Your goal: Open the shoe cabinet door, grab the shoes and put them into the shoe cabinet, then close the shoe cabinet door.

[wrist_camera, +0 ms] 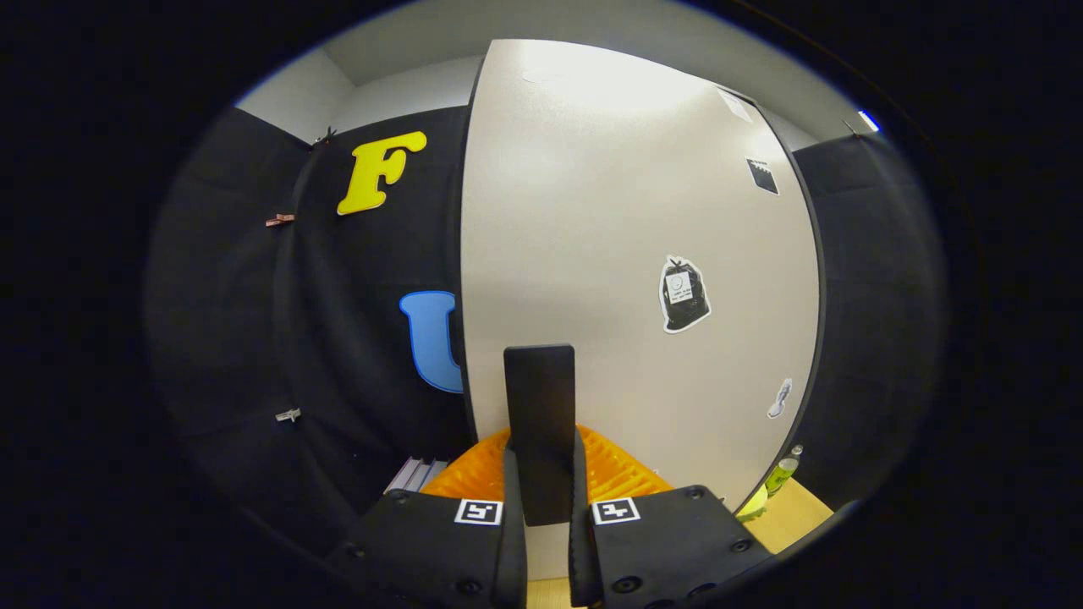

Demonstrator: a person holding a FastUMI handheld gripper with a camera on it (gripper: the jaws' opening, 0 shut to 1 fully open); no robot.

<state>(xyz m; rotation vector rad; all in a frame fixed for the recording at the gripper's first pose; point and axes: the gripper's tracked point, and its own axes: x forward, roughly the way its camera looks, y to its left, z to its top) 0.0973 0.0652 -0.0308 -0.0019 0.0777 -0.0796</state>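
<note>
The shoe cabinet door (609, 211) is a tall pale panel with dark edges, standing close in front of me. Its dark upright handle (539, 397) sits near the door's left edge, between my fingers. My gripper (541, 444) is shut on this handle, one ribbed finger (622, 474) pressing on each side. I cannot tell from this close whether the door is closed or swung out a little.
A black bag sticker (684, 293) and a small shoe sticker (779, 398) are on the door. A green bottle (783, 474) stands on the wooden surface (799, 512) by the door's lower right corner. Pale slats (415, 474) lie low on the left.
</note>
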